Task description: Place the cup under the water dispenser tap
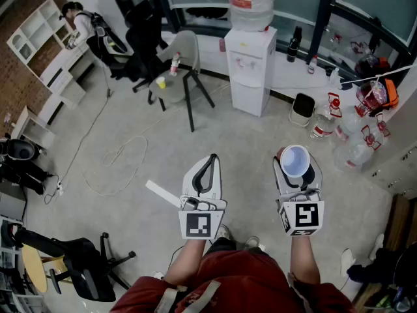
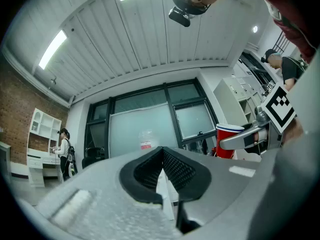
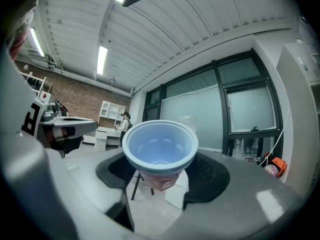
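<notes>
In the head view, the cup (image 1: 295, 161) stands upright with its white inside showing, and my right gripper (image 1: 296, 166) is shut on it. In the right gripper view the cup (image 3: 160, 149) fills the space between the black pads (image 3: 212, 171), held below its rim. The left gripper view shows its red outside (image 2: 229, 140) at the right. My left gripper (image 1: 211, 159) is level with the right one, shut, with nothing in it; its pads (image 2: 175, 170) meet at the tip. The white water dispenser (image 1: 250, 67), with a bottle on top, stands ahead across the floor, well away from both grippers.
A grey chair (image 1: 180, 60) with a bottle on its seat stands left of the dispenser. A black bin (image 1: 301, 108) and several water jugs (image 1: 348, 145) lie to its right. A cable (image 1: 120, 163) loops on the floor. A person (image 1: 85, 26) is at the back left.
</notes>
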